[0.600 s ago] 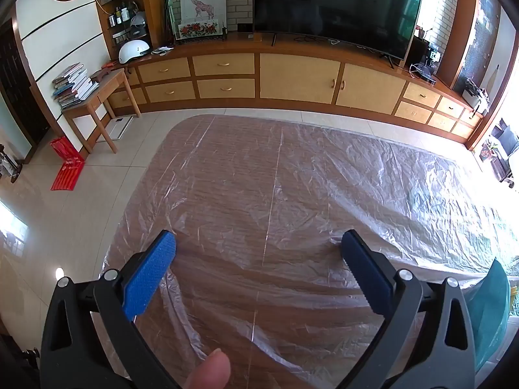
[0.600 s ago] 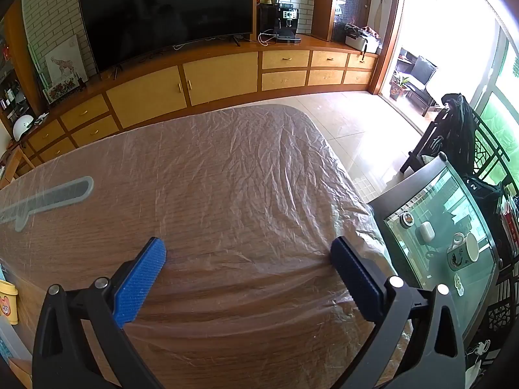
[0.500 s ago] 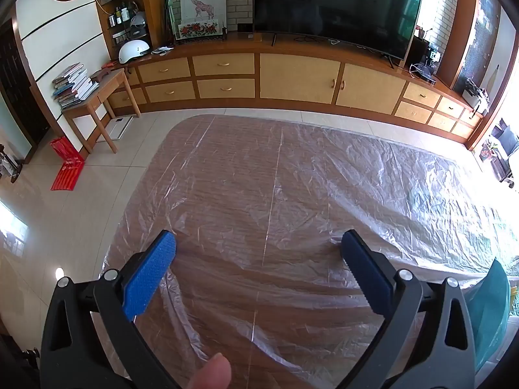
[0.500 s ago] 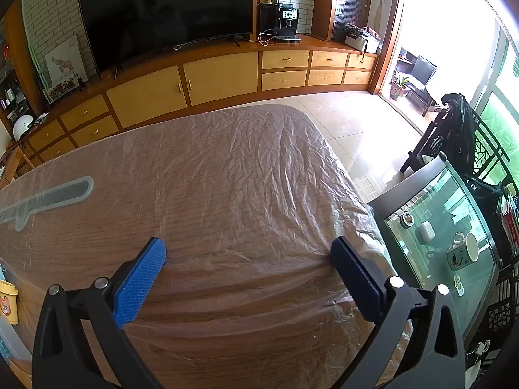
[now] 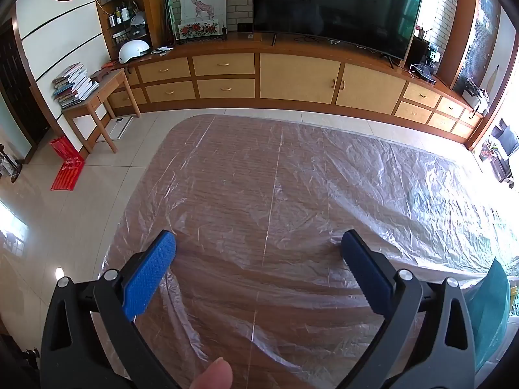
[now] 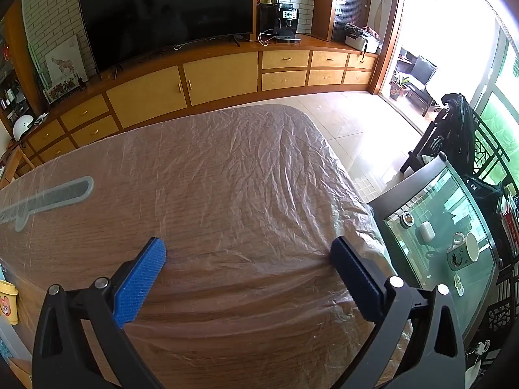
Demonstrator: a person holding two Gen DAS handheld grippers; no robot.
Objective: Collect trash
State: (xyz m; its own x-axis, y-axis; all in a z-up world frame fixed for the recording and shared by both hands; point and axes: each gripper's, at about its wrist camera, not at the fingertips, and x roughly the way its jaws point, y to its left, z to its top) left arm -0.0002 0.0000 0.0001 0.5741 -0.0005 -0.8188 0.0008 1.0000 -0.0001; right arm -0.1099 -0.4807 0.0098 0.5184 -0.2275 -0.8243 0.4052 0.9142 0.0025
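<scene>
My left gripper is open and empty, held above a wooden table covered with clear wrinkled plastic sheet. My right gripper is also open and empty above the same table's right end. No trash item shows on the table in either view. A teal object shows at the right edge of the left wrist view. A yellow container peeks in at the left edge of the right wrist view. A fingertip shows at the bottom of the left wrist view.
A long wooden cabinet with a TV runs along the far wall. A small side table with books and a red bag stand on the left. A glass side table with a mug stands right.
</scene>
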